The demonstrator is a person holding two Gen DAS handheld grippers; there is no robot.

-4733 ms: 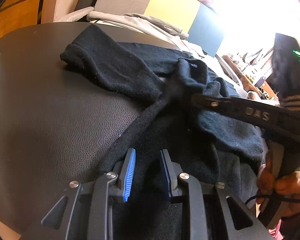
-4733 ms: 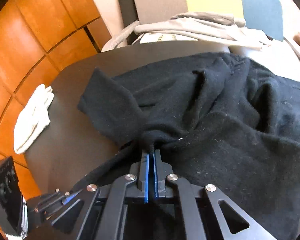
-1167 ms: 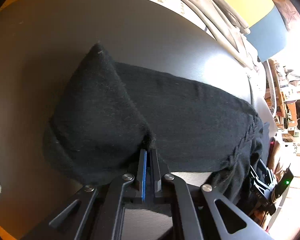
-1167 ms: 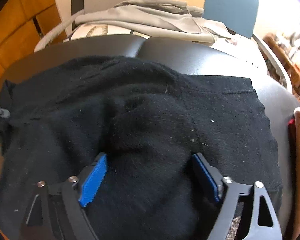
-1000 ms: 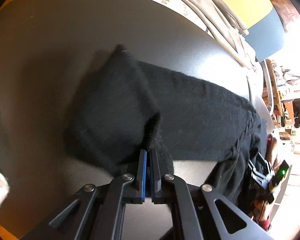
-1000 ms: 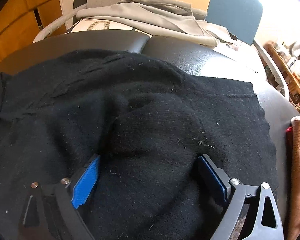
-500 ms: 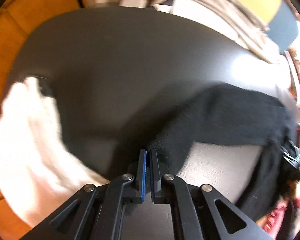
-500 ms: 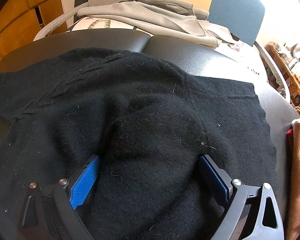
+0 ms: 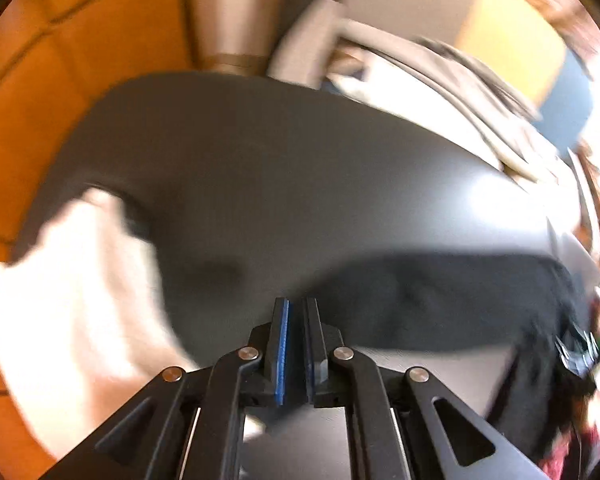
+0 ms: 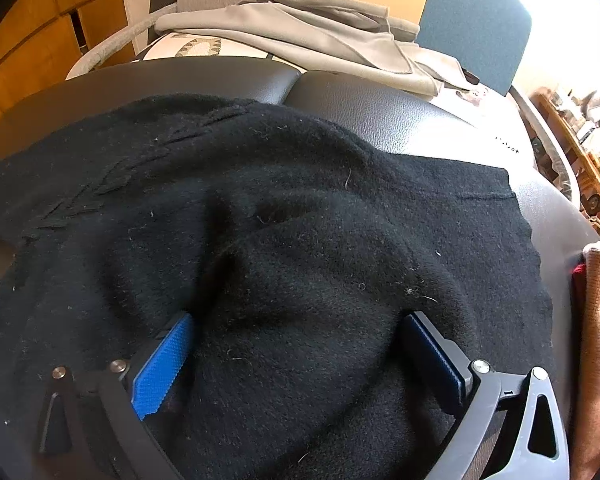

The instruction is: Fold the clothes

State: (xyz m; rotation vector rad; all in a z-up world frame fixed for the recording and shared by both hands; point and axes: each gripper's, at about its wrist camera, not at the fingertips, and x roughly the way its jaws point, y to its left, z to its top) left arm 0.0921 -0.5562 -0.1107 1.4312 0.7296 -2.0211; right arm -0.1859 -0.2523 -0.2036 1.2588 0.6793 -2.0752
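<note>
- Black knit sweater [image 10: 300, 240], fuzzy wool w/ cable-stitch band on its left part, lies spread over dark grey leather-look tabletop [image 10: 380, 112]; covers most of right wrist view.
- Right gripper [image 10: 300, 344]: black frame, blue-padded fingers [image 10: 162, 364]; jaws spread wide and opening. Both fingers rest down in the sweater w/ a raised mound of black fabric between them; can't tell if pads press on it.
- Sweater's straight hem edge reaches right side of table, near a tan knit sleeve [image 10: 598, 288] at the frame edge.
- Left gripper [image 9: 295, 308]: black frame, blue pads nearly together w/ a thin gap, jaws opening. Nothing between them; bare tabletop [image 9: 300, 160] beyond the tips.
- Left wrist view is blurred. Sweater [image 9: 440, 300] shows as a dark strip to the right of the left gripper tips, lying on the table, apart from them.
- White crumpled cloth [image 9: 72, 300] on table's left edge, well apart from sweater.
- Grey-beige garment [image 10: 300, 28] draped over a pale surface behind the table.
- Chair backs in grey, yellow, blue-grey panels [image 10: 472, 20] behind that; orange wood-panel wall [image 9: 40, 60] at left.
</note>
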